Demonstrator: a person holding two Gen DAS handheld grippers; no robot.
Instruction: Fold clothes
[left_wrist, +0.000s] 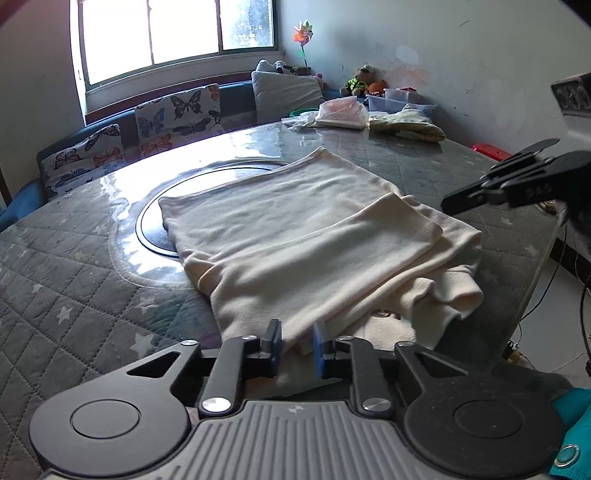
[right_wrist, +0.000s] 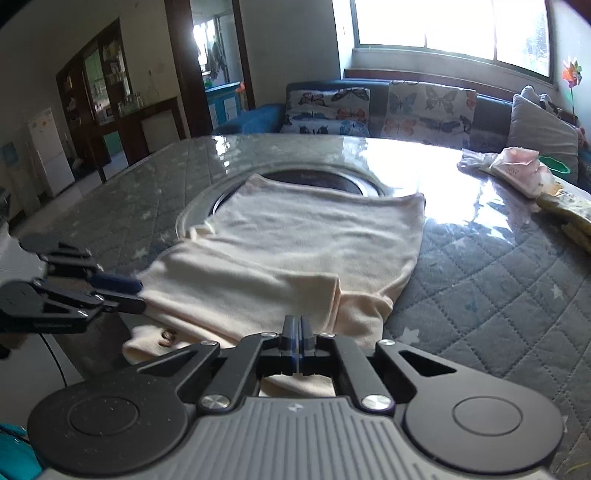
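Observation:
A cream garment (left_wrist: 306, 236) lies partly folded on the quilted table (left_wrist: 74, 302), with both sides folded in over the body. It also shows in the right wrist view (right_wrist: 295, 243). My left gripper (left_wrist: 297, 341) is open, its blue pads on either side of the garment's near edge. My right gripper (right_wrist: 296, 328) is shut and empty, hovering over the garment's near edge. The right gripper shows at the right of the left wrist view (left_wrist: 465, 203), above the table. The left gripper shows at the left of the right wrist view (right_wrist: 136, 293).
A dark round inset (left_wrist: 155, 225) lies under the garment's far end. Bags and folded clothes (left_wrist: 343, 114) sit at the table's far side. A sofa with butterfly cushions (right_wrist: 428, 107) stands behind the table. Cables (left_wrist: 580, 306) hang past the table's right edge.

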